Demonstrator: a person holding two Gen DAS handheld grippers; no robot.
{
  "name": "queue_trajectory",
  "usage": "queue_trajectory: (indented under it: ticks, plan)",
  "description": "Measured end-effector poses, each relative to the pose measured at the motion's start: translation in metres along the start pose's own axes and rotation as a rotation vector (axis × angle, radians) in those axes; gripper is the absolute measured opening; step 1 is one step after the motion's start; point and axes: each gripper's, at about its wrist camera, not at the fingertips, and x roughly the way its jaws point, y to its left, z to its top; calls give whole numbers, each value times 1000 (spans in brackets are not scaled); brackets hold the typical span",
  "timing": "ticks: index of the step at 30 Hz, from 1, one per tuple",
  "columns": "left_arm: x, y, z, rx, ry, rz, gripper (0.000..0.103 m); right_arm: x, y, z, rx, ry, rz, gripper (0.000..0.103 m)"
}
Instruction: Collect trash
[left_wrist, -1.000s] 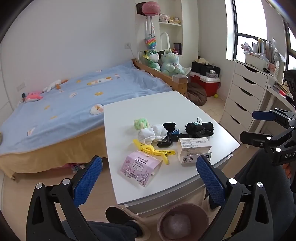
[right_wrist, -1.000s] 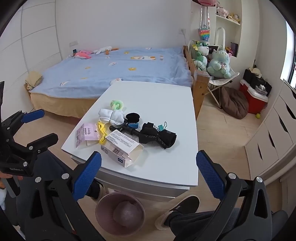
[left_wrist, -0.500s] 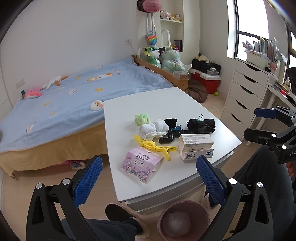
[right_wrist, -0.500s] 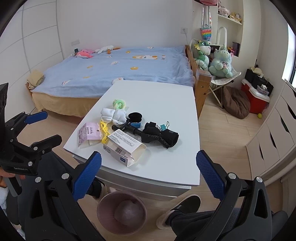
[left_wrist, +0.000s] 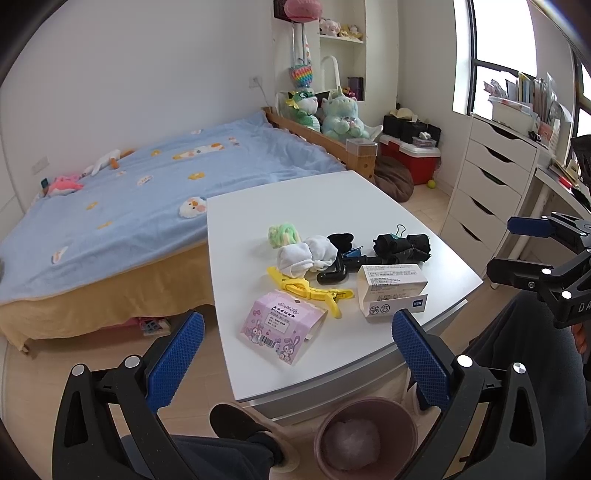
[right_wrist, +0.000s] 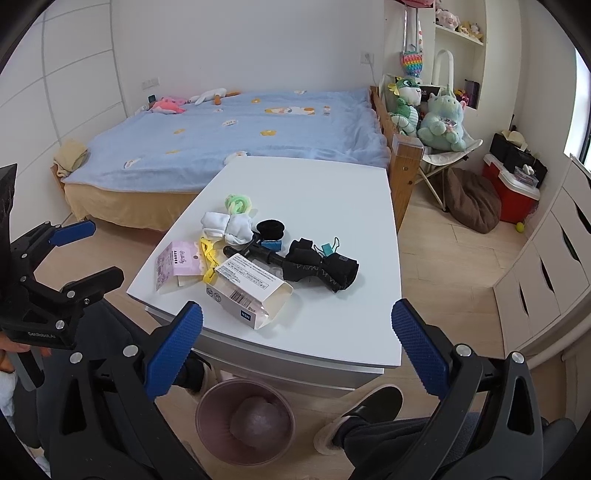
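A white table (left_wrist: 295, 206) (right_wrist: 325, 184) holds a pink cartoon packet (left_wrist: 281, 325) (right_wrist: 176, 263), an opened white cardboard box (left_wrist: 392, 288) (right_wrist: 251, 291), a yellow clip (left_wrist: 310, 291), white socks (left_wrist: 306, 255) (right_wrist: 229, 223), a green hair tie (left_wrist: 283, 234), black socks (left_wrist: 402, 245) (right_wrist: 320, 267) and a black tool (left_wrist: 332, 272). A pink-brown bin (left_wrist: 365, 437) (right_wrist: 245, 421) with a wad inside stands on the floor by the table's near edge. My left gripper (left_wrist: 295, 354) and right gripper (right_wrist: 295, 339) are open and empty, above the near edge.
A bed with a blue cover (left_wrist: 129, 206) stands beyond the table. White drawers (left_wrist: 491, 177) and a desk stand at the right. A red cooler (left_wrist: 410, 158), a brown beanbag (right_wrist: 472, 203) and plush toys (right_wrist: 439, 118) lie beyond. The person's legs and shoes (right_wrist: 362, 417) flank the bin.
Both grippers have drifted a little closer to the table and things look slightly larger. Nothing was taken hold of or moved.
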Motion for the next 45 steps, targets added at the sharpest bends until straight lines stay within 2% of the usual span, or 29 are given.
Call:
queue_trajectory:
  ticks: [36,45]
  plan:
    - [0,2,0,7,8,-3,98,5,2,-1,-1,10,9,100]
    - [7,8,1,24,37,-5,98,7,3,-4,2,17,14,100]
